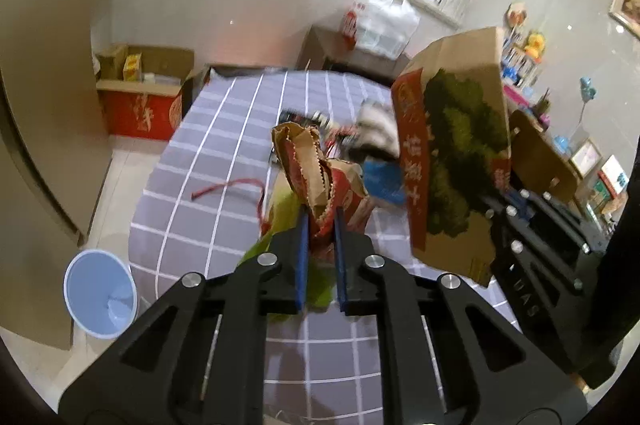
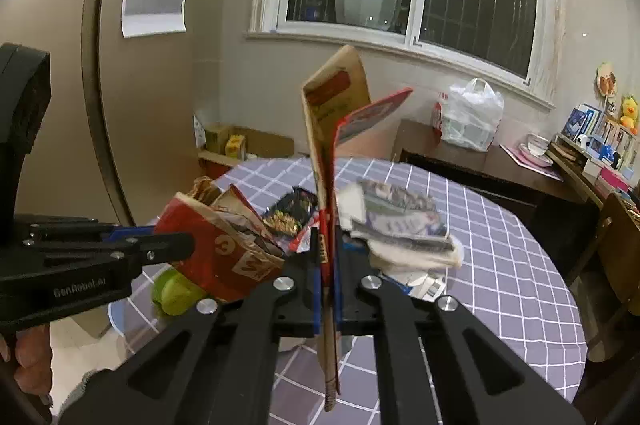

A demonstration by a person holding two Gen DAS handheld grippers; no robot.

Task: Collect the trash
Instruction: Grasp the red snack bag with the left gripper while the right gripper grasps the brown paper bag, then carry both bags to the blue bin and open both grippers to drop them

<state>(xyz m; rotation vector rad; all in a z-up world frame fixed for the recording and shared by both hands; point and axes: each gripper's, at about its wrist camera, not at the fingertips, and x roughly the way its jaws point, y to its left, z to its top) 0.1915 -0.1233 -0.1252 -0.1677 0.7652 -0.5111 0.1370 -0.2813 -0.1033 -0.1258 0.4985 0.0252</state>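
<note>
— Grip check: our left gripper (image 1: 319,225) jaws clamp the crumpled red-and-brown paper bag (image 1: 320,181) above the checked tabletop (image 1: 208,161)?
— Yes; our right gripper (image 2: 328,253) pinches the stiff flattened cardboard carton (image 2: 332,129). Both seem light.

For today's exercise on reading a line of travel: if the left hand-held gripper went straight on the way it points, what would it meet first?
The left hand-held gripper already clamps a crumpled paper bag. Straight ahead, it would probably meet the trash pile mid-table first, though depth is unclear.
</note>
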